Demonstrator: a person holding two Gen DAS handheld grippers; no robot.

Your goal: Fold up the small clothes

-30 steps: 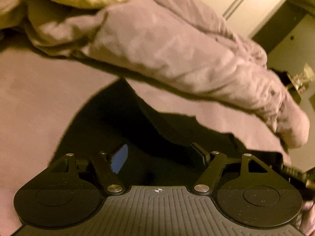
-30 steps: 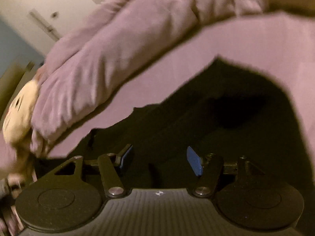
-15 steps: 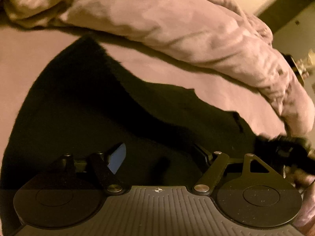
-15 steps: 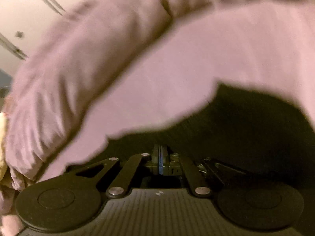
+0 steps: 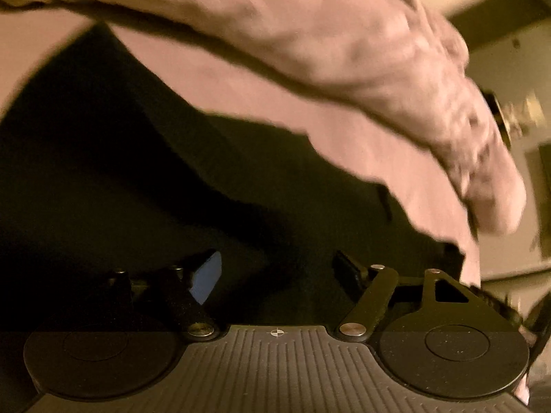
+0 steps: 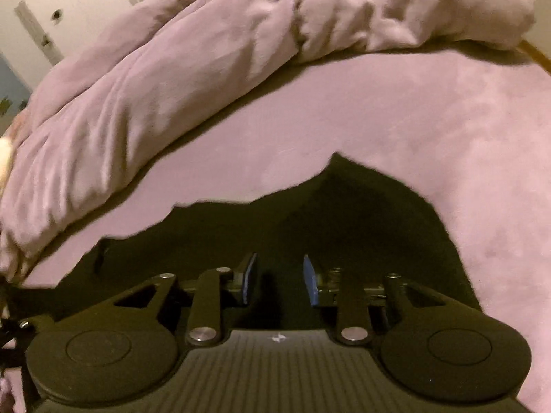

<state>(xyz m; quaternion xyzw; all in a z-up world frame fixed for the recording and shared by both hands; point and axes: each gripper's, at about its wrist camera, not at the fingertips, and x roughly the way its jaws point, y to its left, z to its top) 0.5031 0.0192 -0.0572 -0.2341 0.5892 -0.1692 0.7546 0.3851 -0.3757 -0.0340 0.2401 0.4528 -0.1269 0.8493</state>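
1. Over the dark garment (image 5: 144, 186), our left gripper (image 5: 275, 275) stood with its jaws spread wide; they had just narrowed a little, and nothing was pinched between them. We could not tell whether its fingertips touched the cloth.
2. Our right gripper (image 6: 279, 280) hung above the same dark garment (image 6: 344, 220) with its jaws partly apart. They had just been opening, and the blue pads (image 6: 311, 282) pressed on nothing, though dark cloth showed through the gap below them.
3. We counted one garment, black and lying flat on the mauve sheet (image 6: 413, 120). In the left wrist view its far edge ran slanting from upper left down to lower right against the sheet (image 5: 361, 158). In the right wrist view its outline rose to a ragged peak ahead of the fingers.
4. Bare sheet lay beyond that edge in both views, broadest to the right of the right gripper, so we had open room there.
5. One bunched duvet (image 6: 155, 79) of the same mauve closed off the far side, lying along the sheet well apart from the garment; in the left wrist view the duvet (image 5: 344, 34) ran down to the right and ended at the mattress edge.
6. Pale wall panels (image 6: 79, 3) showed past the duvet. The left wrist picture was blurred, and small things at its right rim were unreadable.
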